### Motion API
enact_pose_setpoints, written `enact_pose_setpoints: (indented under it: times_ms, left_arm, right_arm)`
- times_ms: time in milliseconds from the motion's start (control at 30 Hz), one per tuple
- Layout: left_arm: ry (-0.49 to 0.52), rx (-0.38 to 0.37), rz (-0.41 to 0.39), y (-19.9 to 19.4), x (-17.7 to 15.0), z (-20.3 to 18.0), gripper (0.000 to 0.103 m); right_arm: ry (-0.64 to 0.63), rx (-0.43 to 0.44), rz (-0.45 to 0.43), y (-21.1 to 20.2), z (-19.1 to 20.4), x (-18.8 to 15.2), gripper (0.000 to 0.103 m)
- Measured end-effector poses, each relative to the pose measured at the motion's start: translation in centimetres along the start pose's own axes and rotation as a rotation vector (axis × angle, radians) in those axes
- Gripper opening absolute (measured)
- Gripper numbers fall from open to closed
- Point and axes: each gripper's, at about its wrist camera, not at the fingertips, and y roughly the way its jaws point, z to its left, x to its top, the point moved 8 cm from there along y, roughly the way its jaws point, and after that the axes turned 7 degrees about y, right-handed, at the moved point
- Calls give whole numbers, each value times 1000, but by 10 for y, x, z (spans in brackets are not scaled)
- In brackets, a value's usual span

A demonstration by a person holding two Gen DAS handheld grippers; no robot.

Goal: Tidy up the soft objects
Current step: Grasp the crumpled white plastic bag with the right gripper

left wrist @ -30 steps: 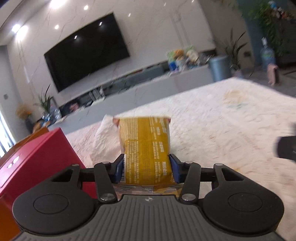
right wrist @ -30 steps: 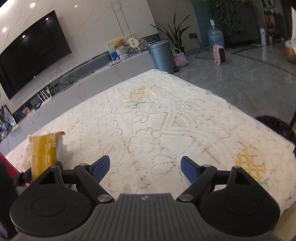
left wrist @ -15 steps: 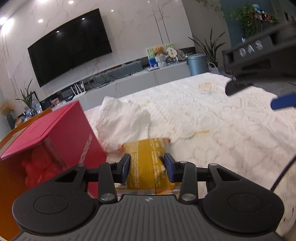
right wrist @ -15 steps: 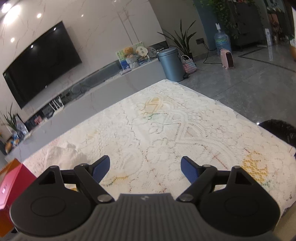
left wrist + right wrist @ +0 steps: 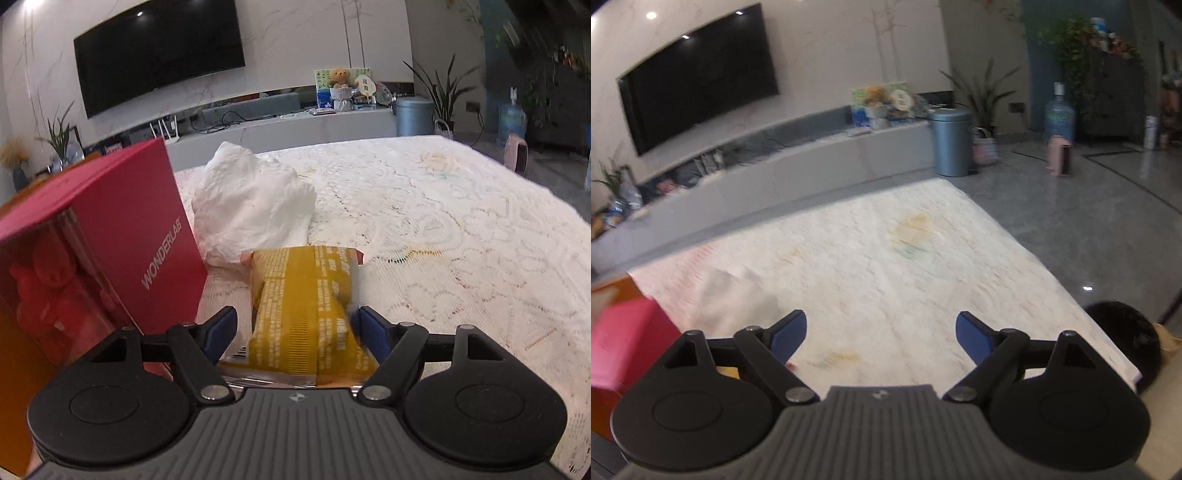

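Lying between your left gripper's (image 5: 298, 330) opening jaws, the yellow snack packet (image 5: 306, 314) rests on the lace tablecloth (image 5: 461, 240). The left-hand blue pad stands clear of the wrapper; the right-hand pad sits against its edge or just beside it, hard to tell which, so the grip reads as let go.

Just beyond the packet, touching its far end, sits the crumpled white bag (image 5: 251, 206). To the left stands the red box (image 5: 122, 240), marked WONDERLAB, with something red and soft showing dimly through its clear side.

Your right gripper (image 5: 881, 336) hangs above the cloth, jaws spreading a little wider from an already wide stance, nothing between them. In its blurred view the red box (image 5: 624, 339) sits at the left edge, with the rest of the cloth bare.

Progress, as a judgement: the packet looks placed beside the white bag near the box, so one item seems grouped. Whether these two belong inside the box cannot be told. No other loose soft things show on the cloth.
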Motion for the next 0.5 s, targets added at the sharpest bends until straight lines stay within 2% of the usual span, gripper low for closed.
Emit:
enact_pose_setpoints:
  times_ms: [33,67,100,167,233,333,367,500]
  left_arm:
    - [-11,-9,-11,0,-2,1,86]
    - [-17,-21,-24,-1,-4,2,84]
    - [-27,-37,-34,-1,-5,3,79]
    - [-53,-73,-48,-3,-7,4,75]
    - [-50,-86,-54,-5,-6,3,71]
    - [-57,-98,-58,-7,-6,2,66]
    - [-56,-100,-63,-7,-7,2,66]
    - [-47,-121,-82,-9,-9,3,66]
  right_arm:
    - [20,45,9,0,6,8,89]
    - [41,82,17,0,13,16,96]
    - [44,79,30,1,20,23,98]
    - [-14,60,17,0,39,36,99]
    - [-75,147,25,5,65,44,100]
    - [-122,267,154,36,98,38,100]
    - [-127,280,207,52,105,34,100]
    - [-129,221,401,118,114,7,100]
